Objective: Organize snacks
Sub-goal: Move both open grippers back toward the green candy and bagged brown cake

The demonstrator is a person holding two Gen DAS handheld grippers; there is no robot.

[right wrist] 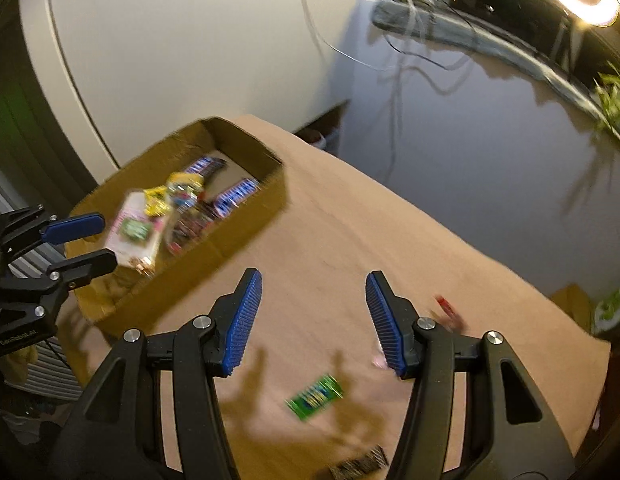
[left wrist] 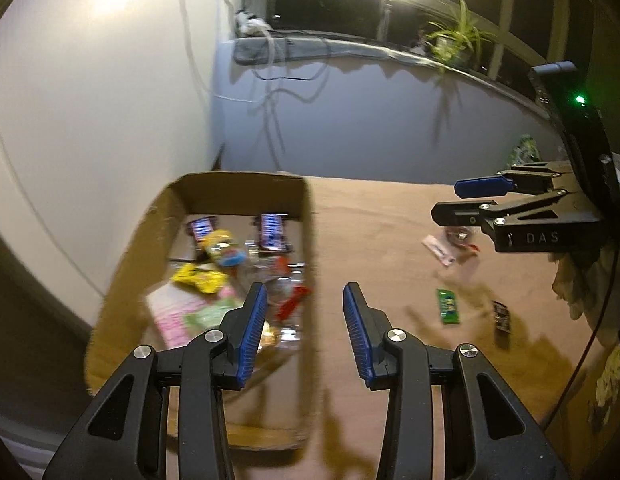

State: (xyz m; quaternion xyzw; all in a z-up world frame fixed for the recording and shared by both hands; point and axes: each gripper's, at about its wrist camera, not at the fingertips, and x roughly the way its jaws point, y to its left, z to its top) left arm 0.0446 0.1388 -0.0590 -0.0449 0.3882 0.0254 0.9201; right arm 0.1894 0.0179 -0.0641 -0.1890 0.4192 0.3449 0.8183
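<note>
Both pairs of fingers are standing spread wide with nothing between them. On my left gripper (left wrist: 305, 334), the blue ribbed pads are hovering over the right wall of the cardboard box (left wrist: 129, 264), with the box interior lying just ahead and to the left. On my right gripper (right wrist: 314, 322), the fingers are hanging above the brown table (right wrist: 350, 232), and the green snack packet (right wrist: 314, 397) is lying flat on the table just below and between them, apart from both pads.

I am seeing that green packet as a small glossy rectangle with blurred yellow and blue print, lying tilted. A dark wrapped snack (right wrist: 358, 466) is sitting nearer the bottom edge, and a red-tipped clear wrapper (right wrist: 450, 310) is lying just beside my right finger, partly hidden behind it.

The box is sitting at the far left corner of the table, holding a jumble: two blue-and-white bars (left wrist: 271, 230) against the far wall, a yellow crinkled packet (left wrist: 197, 278), and a pink-and-green pouch (left wrist: 181, 312) nearest my left fingers. Motion blur is smearing their labels, so I cannot read them.
</note>
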